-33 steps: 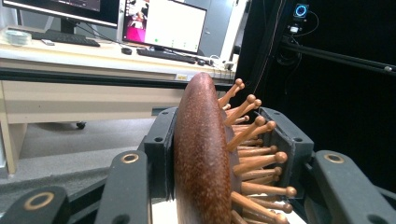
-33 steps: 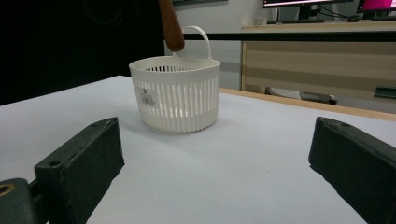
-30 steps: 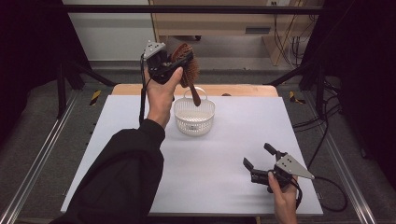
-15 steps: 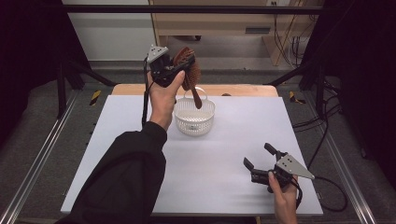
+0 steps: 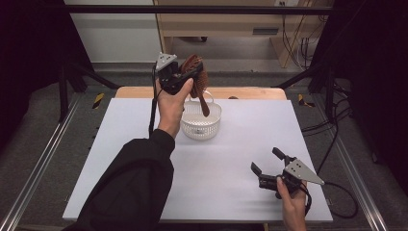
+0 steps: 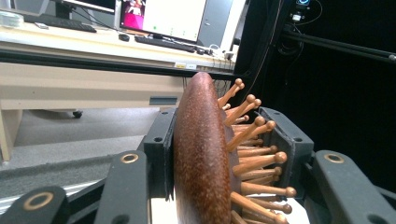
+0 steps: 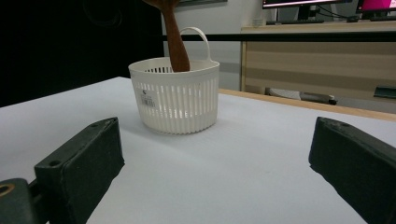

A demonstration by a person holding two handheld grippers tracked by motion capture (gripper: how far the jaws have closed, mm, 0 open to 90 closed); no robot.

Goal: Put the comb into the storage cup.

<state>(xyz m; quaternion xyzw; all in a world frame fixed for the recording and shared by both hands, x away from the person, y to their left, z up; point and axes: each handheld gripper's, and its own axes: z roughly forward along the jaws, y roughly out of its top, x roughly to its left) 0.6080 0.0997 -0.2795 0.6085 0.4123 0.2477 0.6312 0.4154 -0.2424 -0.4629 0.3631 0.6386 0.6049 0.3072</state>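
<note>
Clamping the wooden hairbrush [image 5: 196,73] by its head, the left gripper [image 5: 185,76] holds it upright, its handle hanging toward six o'clock with the tip seemingly inside the white basket [image 5: 201,126], while the right gripper [image 5: 267,161] idles with jaws apart near four o'clock

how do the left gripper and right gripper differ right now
The left gripper is raised above the white basket; the right gripper sits low over the table near its front edge. The left one's jaws are shut on the wooden hairbrush, whose handle dips into the basket; the right one's jaws are open with nothing between them. Both are black, each held in a hand.
</note>
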